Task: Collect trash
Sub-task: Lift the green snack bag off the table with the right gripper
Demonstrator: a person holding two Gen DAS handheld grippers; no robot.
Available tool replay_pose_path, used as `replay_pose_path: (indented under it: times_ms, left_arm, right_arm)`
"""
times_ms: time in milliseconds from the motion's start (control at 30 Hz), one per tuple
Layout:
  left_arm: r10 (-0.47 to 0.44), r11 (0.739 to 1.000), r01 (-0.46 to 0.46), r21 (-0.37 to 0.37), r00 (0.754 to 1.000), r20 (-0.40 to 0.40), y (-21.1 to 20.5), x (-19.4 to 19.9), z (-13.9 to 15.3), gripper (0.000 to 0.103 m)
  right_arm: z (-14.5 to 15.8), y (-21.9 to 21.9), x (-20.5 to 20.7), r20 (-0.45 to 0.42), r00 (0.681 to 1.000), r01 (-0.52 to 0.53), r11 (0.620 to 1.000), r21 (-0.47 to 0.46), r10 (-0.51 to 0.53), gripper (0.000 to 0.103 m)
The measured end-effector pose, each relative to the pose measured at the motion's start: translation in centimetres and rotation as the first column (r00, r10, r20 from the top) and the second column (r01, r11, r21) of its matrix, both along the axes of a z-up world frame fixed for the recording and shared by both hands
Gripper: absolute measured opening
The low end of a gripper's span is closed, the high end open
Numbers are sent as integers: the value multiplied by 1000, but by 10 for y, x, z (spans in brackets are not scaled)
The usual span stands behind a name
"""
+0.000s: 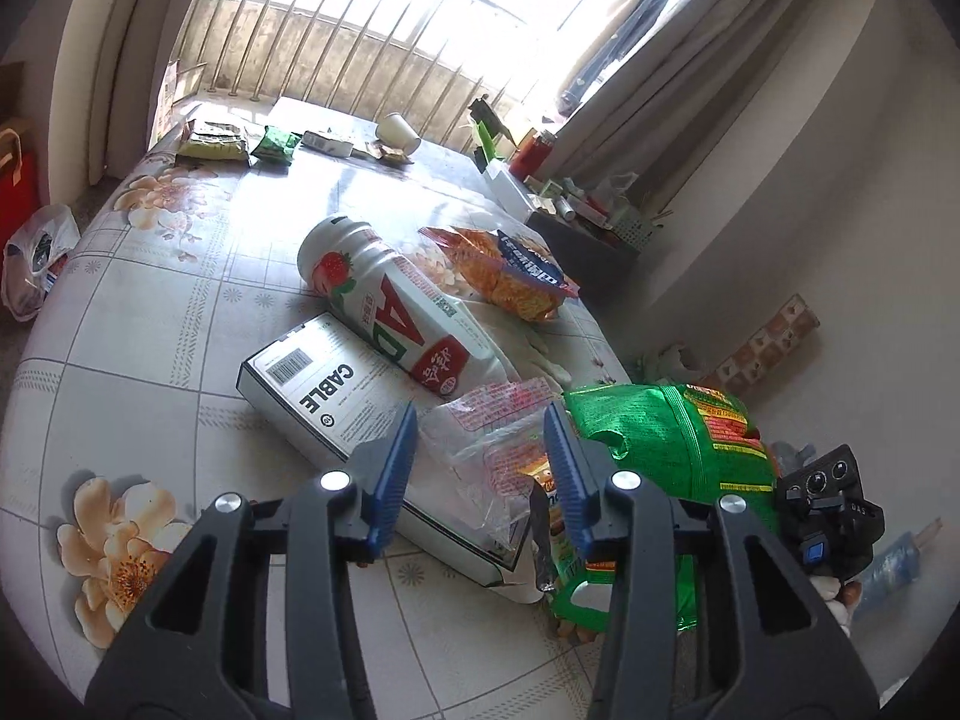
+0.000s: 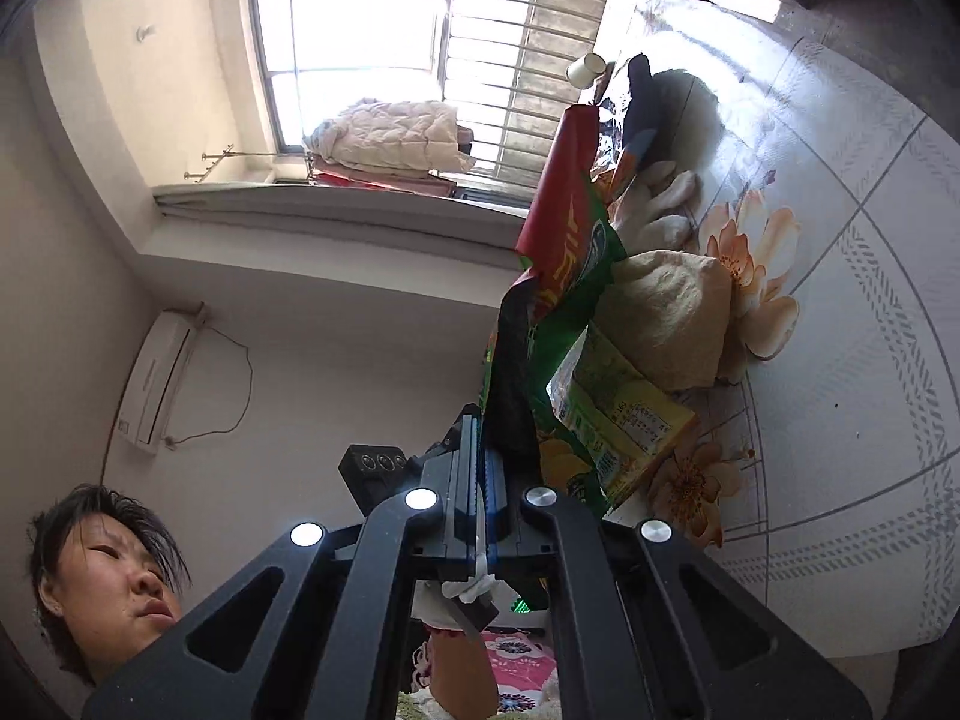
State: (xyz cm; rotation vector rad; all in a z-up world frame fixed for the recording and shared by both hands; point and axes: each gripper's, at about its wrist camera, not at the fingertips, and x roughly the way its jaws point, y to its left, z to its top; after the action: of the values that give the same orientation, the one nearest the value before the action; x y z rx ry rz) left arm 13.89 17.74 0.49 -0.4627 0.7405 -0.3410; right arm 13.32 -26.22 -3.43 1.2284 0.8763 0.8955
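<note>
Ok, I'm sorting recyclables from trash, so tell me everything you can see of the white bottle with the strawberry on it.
The bottle looks like white plastic, with a printed label showing a strawberry, large green and red letters and a red patch with white characters. It lies on its side on the floral tablecloth, its lower end resting on the white CABLE box. An orange snack bag lies just beside it. Neither gripper touches it.

- A floral tablecloth (image 1: 138,324) covers the surface.
- Pale curtains (image 1: 678,84) hang beside the barred window (image 1: 360,30).
- An air conditioner (image 2: 157,378) sits on the wall.
- A folded quilt (image 2: 384,135) lies by the window.
- A red bag (image 1: 15,180) stands at the left.
</note>
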Motion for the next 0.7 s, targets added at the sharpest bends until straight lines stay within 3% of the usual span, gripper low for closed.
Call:
replay_pose_path:
  times_ms: [167,267,467,700]
  left_arm:
    - [-35,997,29,-65,995,-93,-12,0,-23,53]
    - [-60,995,49,-83,990,-130,-20,-2,-31,54]
    - [-148,988,139,-73,981,-128,-45,-13,-35,54]
    - [-247,968,250,-6,954,-168,-85,-15,-44,53]
  right_arm:
    - [-36,-19,-22,-118,991,52,995,-85,-62,2]
    - [-46,-18,-29,-136,987,62,983,-171,-86,2]
    - [-47,-25,-23,-136,986,47,938,-342,-99,2]
    - [-57,-15,-15,-154,983,36,925,-378,-101,2]
